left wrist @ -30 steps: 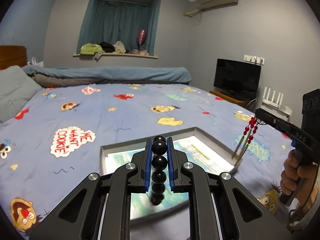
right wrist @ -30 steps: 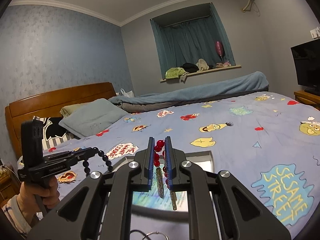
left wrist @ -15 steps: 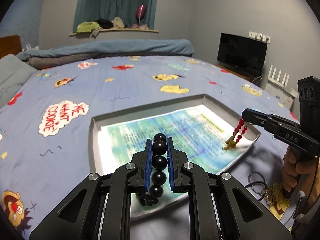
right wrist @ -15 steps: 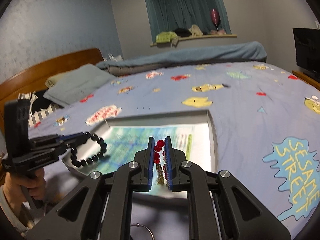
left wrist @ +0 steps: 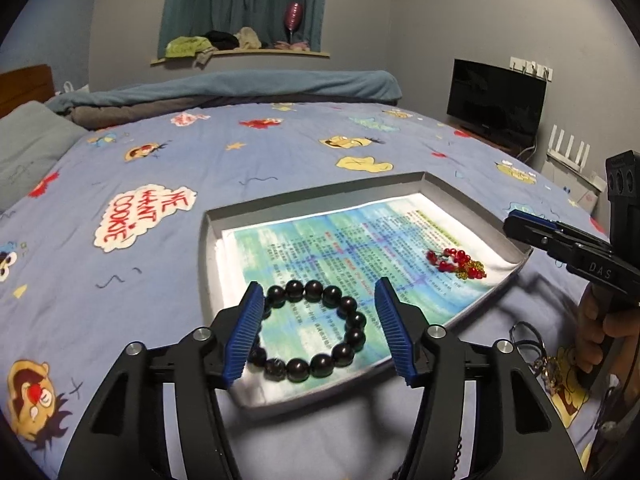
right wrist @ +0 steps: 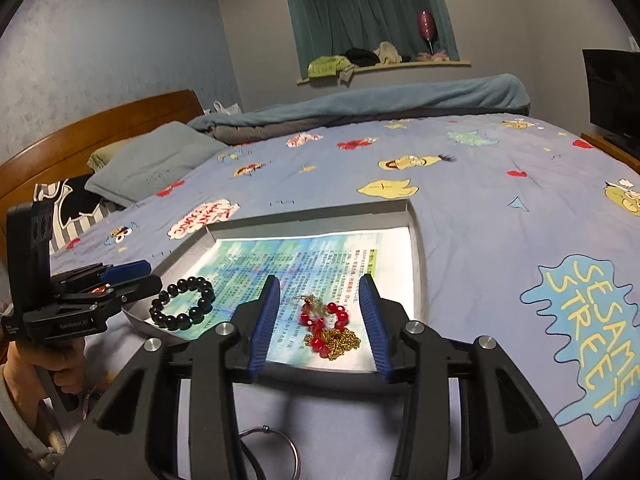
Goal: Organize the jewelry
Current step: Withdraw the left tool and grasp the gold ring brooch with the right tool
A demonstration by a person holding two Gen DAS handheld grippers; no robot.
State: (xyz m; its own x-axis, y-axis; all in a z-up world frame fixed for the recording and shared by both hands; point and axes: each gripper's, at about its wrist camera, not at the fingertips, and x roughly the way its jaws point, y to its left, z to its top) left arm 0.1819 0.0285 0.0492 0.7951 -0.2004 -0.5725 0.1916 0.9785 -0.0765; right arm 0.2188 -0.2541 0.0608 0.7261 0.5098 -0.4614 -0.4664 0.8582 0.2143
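Blue ribbed pads line both fingers of the left gripper [left wrist: 320,316], which is spread wide and released, holding nothing; the black bead bracelet [left wrist: 310,334] lies between its tips on the printed paper inside the grey tray [left wrist: 320,200], near the tray's front left corner. The right gripper [right wrist: 320,316] is likewise spread apart and empty, with the red bead and gold chain piece [right wrist: 328,326] lying in a small heap on the paper between its fingers, close to the tray's front edge.

Writing: the right gripper's body, seen from the left wrist view, carries the letters "DAS" [left wrist: 600,270]. On the left gripper's side, in the right wrist view, a small label shows but is too blurred to read fully. The paper [right wrist: 304,256] has dense lines of print, too small to make out. The bedsheet [left wrist: 280,152] reads "ME WANT COOKIE" [left wrist: 146,218] beside the tray, and "SESAME STREET" [right wrist: 592,332] in yellow on a blue patch.

Only the left wrist view shows dark cords and a gold trinket [left wrist: 554,372] on the bed under the right hand [left wrist: 604,332], plus a white router [left wrist: 568,154] beside the television [left wrist: 496,104]. Only the right wrist view shows a metal ring [right wrist: 276,454] on the sheet below the gripper, the wooden headboard [right wrist: 100,128], and the left hand [right wrist: 48,364].
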